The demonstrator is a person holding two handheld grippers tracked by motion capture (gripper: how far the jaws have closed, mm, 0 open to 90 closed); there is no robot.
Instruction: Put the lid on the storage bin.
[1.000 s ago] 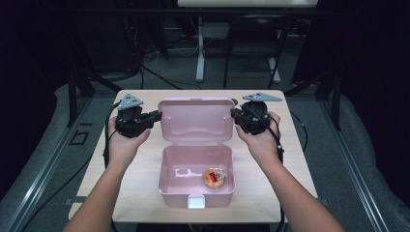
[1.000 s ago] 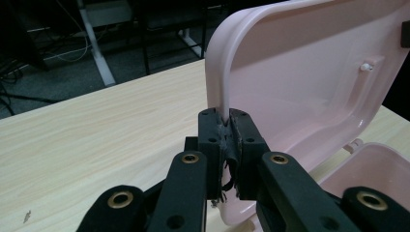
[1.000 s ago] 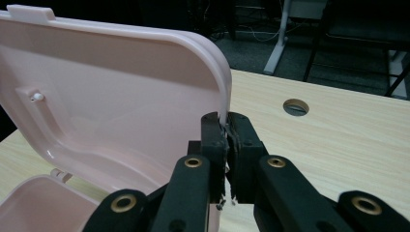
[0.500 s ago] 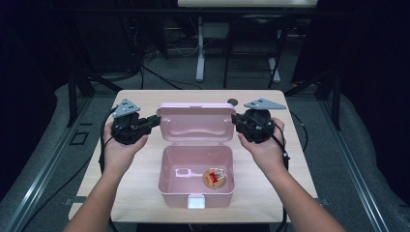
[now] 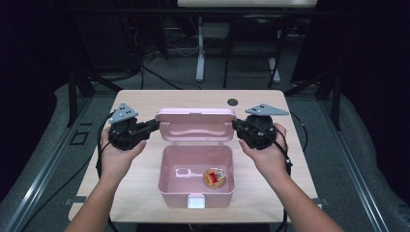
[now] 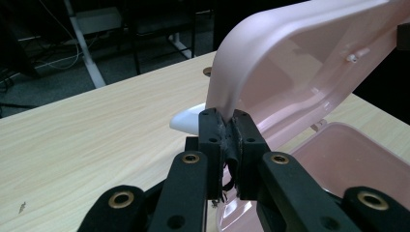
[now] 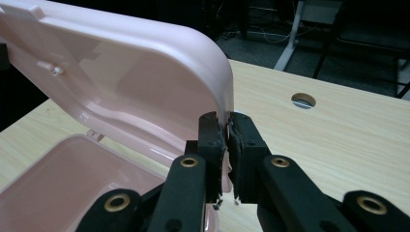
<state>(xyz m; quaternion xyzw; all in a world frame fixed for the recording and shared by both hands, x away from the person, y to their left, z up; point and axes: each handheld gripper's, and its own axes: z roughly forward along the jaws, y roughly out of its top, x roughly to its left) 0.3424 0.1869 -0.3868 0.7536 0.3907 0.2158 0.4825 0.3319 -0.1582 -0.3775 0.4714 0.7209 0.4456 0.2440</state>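
The left tool (image 5: 153, 124) is clenched on the left edge of the lid (image 5: 196, 124), its jaws nearly together with the thin rim pinched between them. The right tool (image 5: 235, 125) is clenched likewise on the lid's right edge. The lid is held raised and tilted back over the box (image 5: 197, 180), which sits mid-worktop (image 5: 145, 99), toward the near edge. Inside the box, to its right, a round orange item (image 5: 213, 177) is seen. Behind the box, a round hole (image 5: 233, 102) is cut in the pale wood-grain worktop. The box is smooth pink plastic with rounded corners.
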